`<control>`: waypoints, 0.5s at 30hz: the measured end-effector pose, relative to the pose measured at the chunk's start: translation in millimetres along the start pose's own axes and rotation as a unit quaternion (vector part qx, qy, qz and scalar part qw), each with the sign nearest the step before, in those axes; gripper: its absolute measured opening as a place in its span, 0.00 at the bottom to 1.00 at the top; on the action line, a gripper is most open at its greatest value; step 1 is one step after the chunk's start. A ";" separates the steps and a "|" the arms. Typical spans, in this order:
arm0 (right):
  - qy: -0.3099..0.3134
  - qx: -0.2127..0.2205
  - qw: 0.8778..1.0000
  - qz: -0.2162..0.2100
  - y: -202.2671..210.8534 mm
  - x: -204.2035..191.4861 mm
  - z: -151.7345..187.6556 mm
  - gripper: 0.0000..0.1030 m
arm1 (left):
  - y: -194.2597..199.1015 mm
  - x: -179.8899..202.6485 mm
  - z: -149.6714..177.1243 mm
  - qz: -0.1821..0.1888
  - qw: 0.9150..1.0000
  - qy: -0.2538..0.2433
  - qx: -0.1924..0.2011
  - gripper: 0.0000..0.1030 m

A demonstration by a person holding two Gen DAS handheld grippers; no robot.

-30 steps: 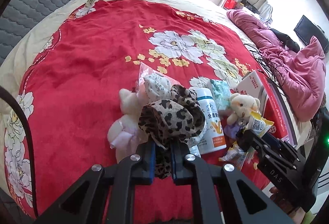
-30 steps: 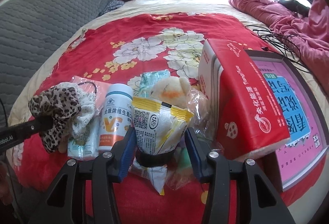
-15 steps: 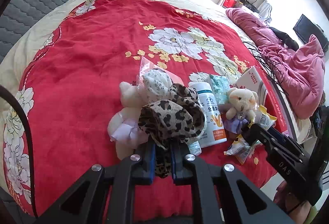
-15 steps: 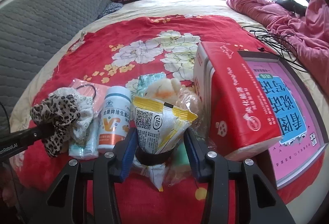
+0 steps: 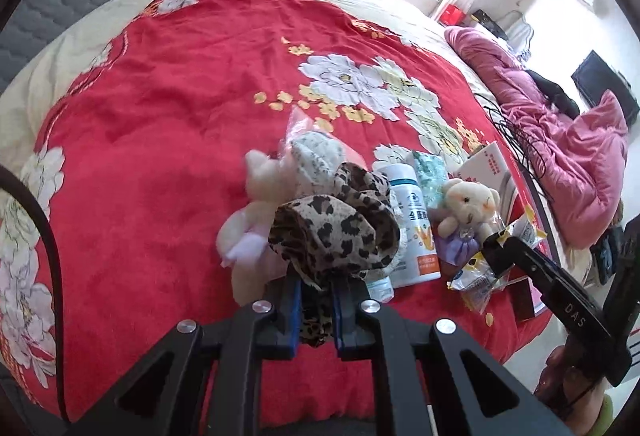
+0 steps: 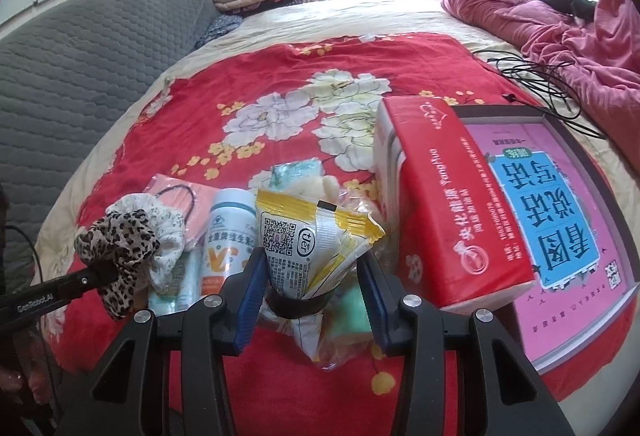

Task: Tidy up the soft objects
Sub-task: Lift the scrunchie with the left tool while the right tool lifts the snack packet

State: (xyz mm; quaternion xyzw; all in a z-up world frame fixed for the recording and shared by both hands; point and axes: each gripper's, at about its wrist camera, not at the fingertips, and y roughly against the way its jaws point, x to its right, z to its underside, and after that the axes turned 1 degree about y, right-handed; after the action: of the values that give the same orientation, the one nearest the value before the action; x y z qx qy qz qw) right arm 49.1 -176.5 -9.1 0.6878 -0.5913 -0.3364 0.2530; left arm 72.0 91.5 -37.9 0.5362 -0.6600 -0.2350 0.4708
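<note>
My left gripper (image 5: 316,300) is shut on a leopard-print scrunchie (image 5: 336,232) and holds it above the red floral bedspread (image 5: 168,123); the scrunchie also shows in the right wrist view (image 6: 114,248). Behind it lie a white scrunchie (image 5: 316,163), a pale pink plush toy (image 5: 248,236) and a cream teddy bear in a purple dress (image 5: 466,213). My right gripper (image 6: 312,296) is open, its fingers on either side of a yellow-and-white snack packet (image 6: 308,244) without clamping it.
A white vitamin bottle (image 6: 228,236) and a pink face mask (image 6: 192,199) lie between the grippers. A red tissue pack (image 6: 448,203) leans on a pink-covered book box (image 6: 560,220) at the right. Black cables (image 6: 532,75) and a pink quilt (image 6: 580,35) lie beyond.
Both grippers have drawn back and up a little from the pile. The left still grips the leopard scrunchie; the right still straddles the snack packet.
</note>
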 end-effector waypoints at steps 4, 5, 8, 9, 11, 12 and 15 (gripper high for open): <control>0.000 0.004 1.000 -0.010 2.5 -1.1 -0.2 0.46 | 4.9 -7.9 1.2 0.014 1.000 0.008 0.005 0.12; 0.002 0.004 1.000 -0.010 2.9 -1.6 -0.2 0.46 | 5.1 -8.9 1.4 0.015 1.000 0.009 0.004 0.13; 0.002 0.002 1.000 -0.015 3.1 -1.9 0.7 0.46 | 6.6 -10.8 2.4 0.021 1.000 0.011 0.002 0.29; 0.003 0.001 1.000 -0.015 2.5 -1.7 0.7 0.46 | 7.5 -9.8 3.2 0.019 1.000 0.007 0.003 0.33; 0.002 0.001 1.000 -0.015 1.9 -1.8 1.0 0.46 | 9.7 -7.9 4.3 0.017 1.000 0.003 0.005 0.42; 0.003 0.000 1.000 -0.015 1.2 -2.0 1.1 0.46 | 11.6 -6.2 4.6 0.015 1.000 0.001 0.009 0.42; 0.004 0.001 1.000 -0.016 1.3 -2.7 1.7 0.46 | 18.7 -3.9 4.4 0.011 1.000 -0.002 0.024 0.42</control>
State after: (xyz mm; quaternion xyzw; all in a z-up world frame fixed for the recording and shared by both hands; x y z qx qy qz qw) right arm 46.7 -174.0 -8.7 0.6988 -0.5794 -0.3374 0.2492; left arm 59.0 100.2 -26.0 0.5398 -0.6723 -0.2145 0.4589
